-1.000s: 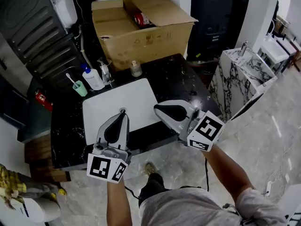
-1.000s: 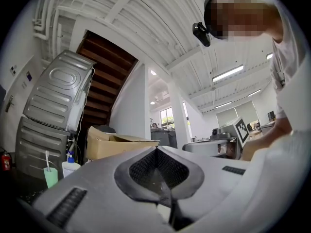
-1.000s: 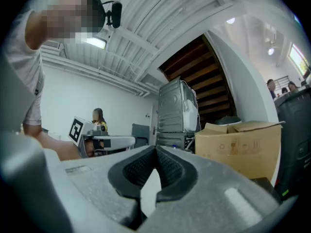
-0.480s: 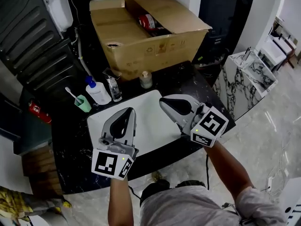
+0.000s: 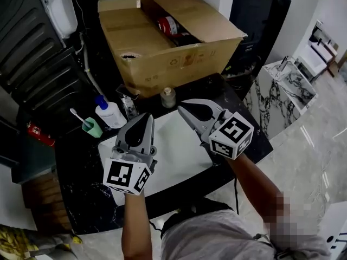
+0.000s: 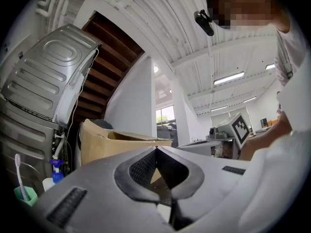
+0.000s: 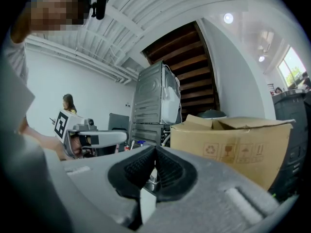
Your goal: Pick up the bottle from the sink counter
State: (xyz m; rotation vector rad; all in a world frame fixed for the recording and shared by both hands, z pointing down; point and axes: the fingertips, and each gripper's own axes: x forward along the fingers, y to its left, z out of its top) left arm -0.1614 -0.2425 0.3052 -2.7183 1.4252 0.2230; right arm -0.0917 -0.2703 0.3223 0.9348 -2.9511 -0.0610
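**A:** Why are both tools out over the white basin (image 5: 179, 145) with nothing in them?

**B:** I'd say it's the approach. The left tool (image 5: 148, 116) and the right tool (image 5: 180, 106) are both held roughly level, tips aimed at the back edge of the black table (image 5: 81, 177). Each one has its jaws pressed together on nothing; each tool's own view shows the pads meeting at the tip.

**A:** And the bottle?

**B:** The bottle (image 5: 111, 115), white with a blue cap, stands upright at the basin's back left corner. It is between a green cup (image 5: 91, 127) holding a toothbrush and the tap (image 5: 128, 106). It's near the left tool, ahead of the tip and off to its left, and clear of it. The right tool is farther away.

**A:** There's something else back there.

**B:** A small jar (image 5: 168, 97), just ahead of the right tool's tip, in front of the cardboard box (image 5: 162, 42). It might be the one meant, but the white bottle seems likelier to me.

**A:** So what's needed?

**B:** Probably the left tool must swing left and spread its jaws before it can close on the bottle. The tap stands close, so that side is tight.
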